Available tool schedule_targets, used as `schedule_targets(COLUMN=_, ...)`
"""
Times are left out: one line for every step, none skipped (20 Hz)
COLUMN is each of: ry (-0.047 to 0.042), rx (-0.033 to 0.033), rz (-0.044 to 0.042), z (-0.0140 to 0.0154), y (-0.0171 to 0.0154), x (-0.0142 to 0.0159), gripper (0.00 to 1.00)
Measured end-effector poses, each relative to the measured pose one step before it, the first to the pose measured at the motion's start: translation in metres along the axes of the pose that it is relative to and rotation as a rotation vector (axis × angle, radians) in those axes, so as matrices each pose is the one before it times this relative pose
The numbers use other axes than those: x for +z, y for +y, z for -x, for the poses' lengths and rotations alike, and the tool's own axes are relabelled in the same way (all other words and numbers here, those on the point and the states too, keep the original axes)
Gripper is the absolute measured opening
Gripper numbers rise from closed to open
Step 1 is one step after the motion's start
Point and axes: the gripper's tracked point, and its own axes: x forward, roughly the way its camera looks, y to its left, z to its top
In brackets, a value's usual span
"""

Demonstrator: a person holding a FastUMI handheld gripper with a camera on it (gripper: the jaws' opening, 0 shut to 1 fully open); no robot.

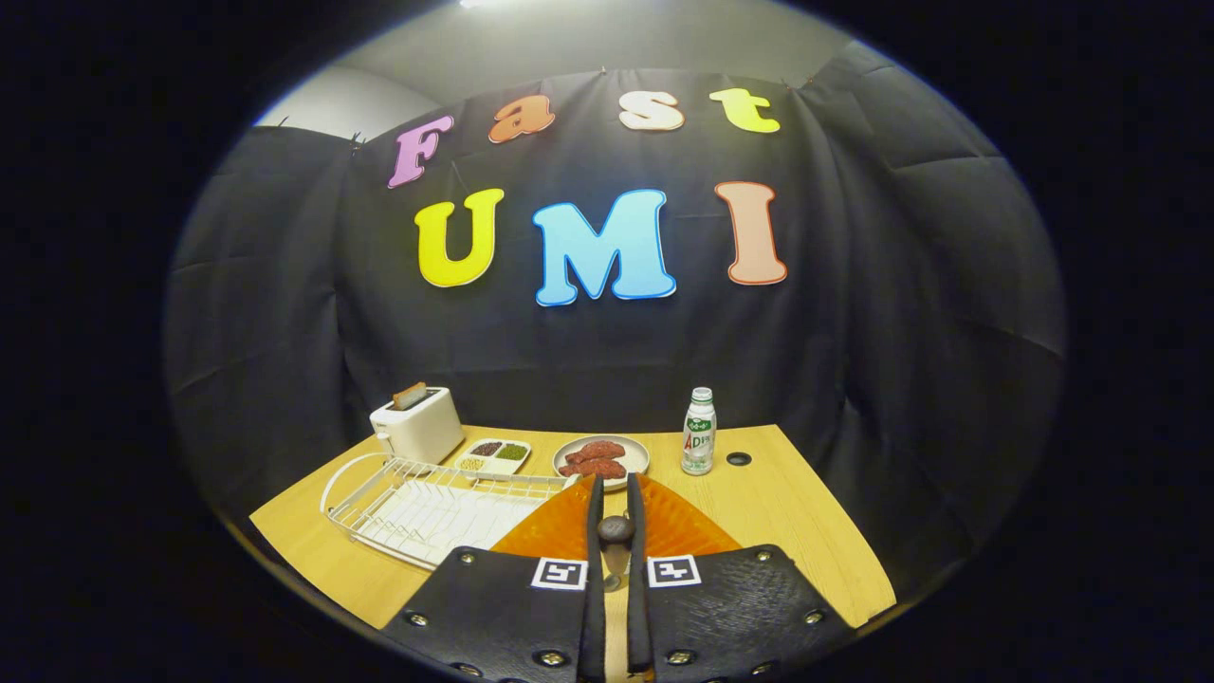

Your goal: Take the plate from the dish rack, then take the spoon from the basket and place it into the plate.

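My gripper [615, 517] has its fingers nearly pressed together, pinching a dark spoon handle [616, 529] in the narrow gap. Orange ribbed plate [678, 526] lies right under and around the fingers, showing on both sides of them. White wire dish rack [427, 503] sits just left of the fingers on the wooden table [806, 531]. Beyond the tips: dish of reddish food [600, 458], divided tray [493, 455], toaster [415, 425] further left, bottle [699, 432] right of ahead.

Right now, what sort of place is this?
Likely a staged kitchen tabletop in a recording booth: toaster, dish rack, and plate of food on a wooden table. Gripper holds an orange plate.
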Motion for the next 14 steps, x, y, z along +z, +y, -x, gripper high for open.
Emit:
schedule_targets(ry=0.00822, rx=0.00225, rz=-0.00521, z=0.00506, y=0.0036, x=-0.00751, gripper=0.09)
schedule_targets(ry=0.0064, rx=0.00888, rz=-0.00757, z=0.00454, y=0.00558, x=-0.00611, gripper=0.09)
schedule_targets(ry=0.00915, rx=0.00524, rz=-0.00913, z=0.00306, y=0.00488, x=-0.00874, gripper=0.09)
schedule_targets(ry=0.01492, rx=0.00876, rz=-0.00824, z=0.00234, y=0.00598, x=-0.00891, gripper=0.09)
schedule_targets(ry=0.01658, rx=0.01437, rz=-0.0083, z=0.00232, y=0.00796, x=-0.00973, gripper=0.09)
schedule_targets(ry=0.01114, rx=0.014, rz=-0.00472, z=0.00161, y=0.00831, x=-0.0078, gripper=0.09)
schedule_targets(ry=0.00606, rx=0.0139, rz=-0.00211, z=0.00022, y=0.00818, x=-0.00653, gripper=0.09)
schedule_targets(ry=0.00584, rx=0.01631, rz=-0.00205, z=-0.00036, y=0.00949, x=-0.00583, gripper=0.09)
schedule_targets(ry=0.01091, rx=0.01665, rz=0.00135, z=-0.00132, y=0.0102, x=-0.00756, gripper=0.09)
schedule_targets(ry=0.01337, rx=0.01488, rz=0.00391, z=-0.00269, y=0.00858, x=-0.00703, gripper=0.09)
schedule_targets(ry=0.01267, rx=0.01729, rz=0.00697, z=-0.00246, y=0.00929, x=-0.00706, gripper=0.09)
schedule_targets(ry=0.00813, rx=0.01421, rz=0.00619, z=-0.00206, y=0.0081, x=-0.00481, gripper=0.09)
schedule_targets(ry=0.00157, rx=0.01415, rz=0.00834, z=-0.00335, y=0.00813, x=-0.00311, gripper=0.09)
schedule_targets(ry=0.00448, rx=0.01232, rz=0.00822, z=-0.00297, y=0.00689, x=-0.00336, gripper=0.09)
